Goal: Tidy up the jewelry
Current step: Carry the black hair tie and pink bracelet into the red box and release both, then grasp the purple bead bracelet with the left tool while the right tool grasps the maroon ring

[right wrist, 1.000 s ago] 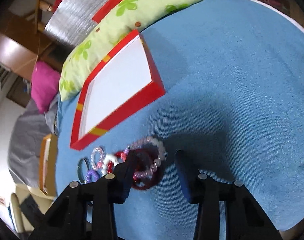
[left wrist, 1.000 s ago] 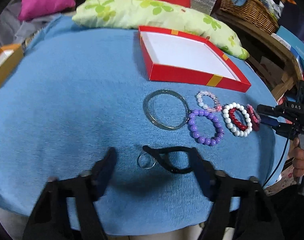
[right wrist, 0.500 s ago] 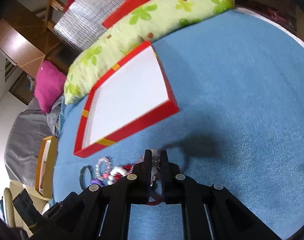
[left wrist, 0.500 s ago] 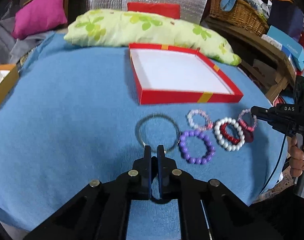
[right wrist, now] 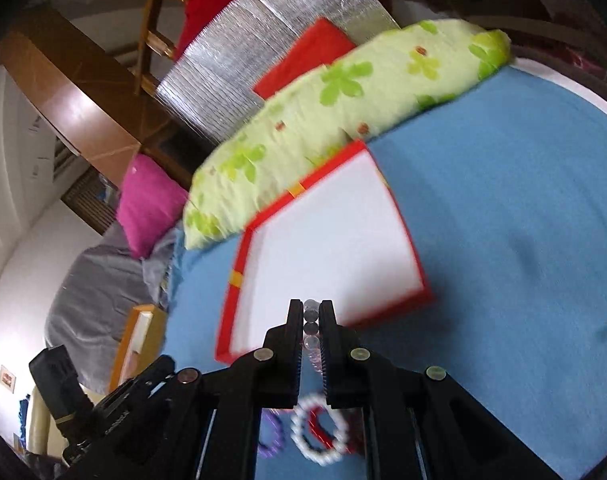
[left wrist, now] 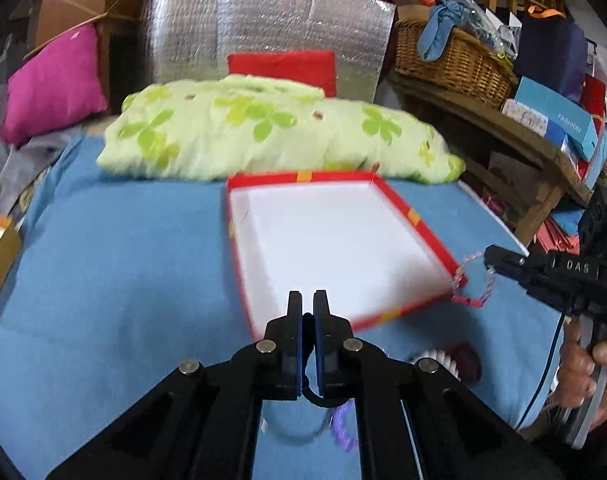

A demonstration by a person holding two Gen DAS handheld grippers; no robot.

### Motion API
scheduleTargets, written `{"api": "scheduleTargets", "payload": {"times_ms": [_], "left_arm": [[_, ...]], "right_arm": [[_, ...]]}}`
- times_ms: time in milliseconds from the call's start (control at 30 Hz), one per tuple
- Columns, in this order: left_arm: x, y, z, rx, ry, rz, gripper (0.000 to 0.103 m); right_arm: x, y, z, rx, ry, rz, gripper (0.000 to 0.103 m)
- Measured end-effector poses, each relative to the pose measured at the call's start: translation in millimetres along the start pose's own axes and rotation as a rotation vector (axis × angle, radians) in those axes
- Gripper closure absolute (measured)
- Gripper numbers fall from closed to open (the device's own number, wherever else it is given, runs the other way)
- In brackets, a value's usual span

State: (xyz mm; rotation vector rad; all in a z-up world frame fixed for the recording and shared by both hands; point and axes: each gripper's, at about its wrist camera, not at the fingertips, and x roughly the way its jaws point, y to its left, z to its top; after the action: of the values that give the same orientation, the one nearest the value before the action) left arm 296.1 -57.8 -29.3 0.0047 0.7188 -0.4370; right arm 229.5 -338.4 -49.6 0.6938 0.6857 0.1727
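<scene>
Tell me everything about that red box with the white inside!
The red box is a shallow, open, rectangular tray that looks like cardboard, with low red walls, small orange-yellow stripes on its rim and a plain white floor. Nothing lies inside it. It sits flat on the blue cloth, just in front of the green flowered pillow. A clear and pink bead bracelet, held by the right gripper, hangs at its near right corner.
</scene>
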Motion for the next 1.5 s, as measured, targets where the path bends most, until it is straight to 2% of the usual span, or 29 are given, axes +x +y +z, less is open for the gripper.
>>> {"api": "scheduleTargets", "payload": {"times_ms": [100,200,300,467,600,633,667,700,733,800,833,1000,1033,1100,1167,1300,1500], "left_arm": [[19.4,-1.6,21.9,-0.017,-0.012,-0.035,0.098],[37.6,-1.9,31.4,-0.022,-0.016,-0.039,0.098],[64.6,5.2,34.3,-0.058,0.021,-0.057,0.098],[102.8,12.0,31.9,-0.079,0.098,-0.029,0.098],[114.7,12.9,28.4,-0.063,0.126,0.008,0.098],[115.3,12.2,27.9,-0.051,0.129,0.024,0.095],[115.2,12.5,27.7,-0.044,0.129,0.034,0.093],[112.8,11.9,26.6,-0.034,0.125,0.042,0.087],[110.7,12.4,27.1,-0.032,0.121,0.045,0.074],[102.5,13.7,27.3,-0.027,0.099,0.057,0.056],[95.9,14.7,27.0,-0.023,0.076,0.071,0.053],[74.9,29.5,20.9,-0.029,0.059,0.111,0.052],[70.2,33.6,17.6,-0.033,0.063,0.120,0.052],[63.2,36.8,10.8,-0.032,0.073,0.125,0.052],[54.3,37.9,1.8,-0.019,0.083,0.134,0.052],[36.6,39.1,-14.8,-0.010,0.093,0.150,0.052],[10.2,47.8,-45.7,-0.073,0.120,0.154,0.052]], "right_arm": [[15.7,9.2,16.3,0.011,-0.024,0.028,0.094],[40.1,14.2,28.7,0.024,-0.015,0.040,0.094],[67.7,13.2,34.5,0.037,0.017,0.028,0.094],[111.6,1.1,35.7,0.063,0.084,-0.026,0.094],[123.7,-10.3,34.4,0.081,0.114,-0.068,0.094],[125.2,-12.2,34.1,0.080,0.120,-0.092,0.091],[124.6,-13.6,33.7,0.078,0.121,-0.111,0.091],[122.9,-14.3,33.9,0.073,0.115,-0.134,0.091],[119.9,-14.0,35.0,0.061,0.107,-0.157,0.090],[111.3,-13.0,37.8,0.037,0.091,-0.186,0.088],[105.5,-12.9,38.9,0.030,0.078,-0.193,0.088],[72.7,-20.1,43.1,0.022,0.040,-0.214,0.088],[67.4,-21.5,42.8,0.020,0.044,-0.220,0.085],[55.8,-25.1,39.1,0.014,0.058,-0.222,0.074],[42.4,-28.8,31.8,0.006,0.069,-0.231,0.057],[19.6,-29.5,10.9,-0.017,0.105,-0.184,0.057],[1.8,-3.7,-28.3,-0.130,0.186,-0.104,0.057]]}}
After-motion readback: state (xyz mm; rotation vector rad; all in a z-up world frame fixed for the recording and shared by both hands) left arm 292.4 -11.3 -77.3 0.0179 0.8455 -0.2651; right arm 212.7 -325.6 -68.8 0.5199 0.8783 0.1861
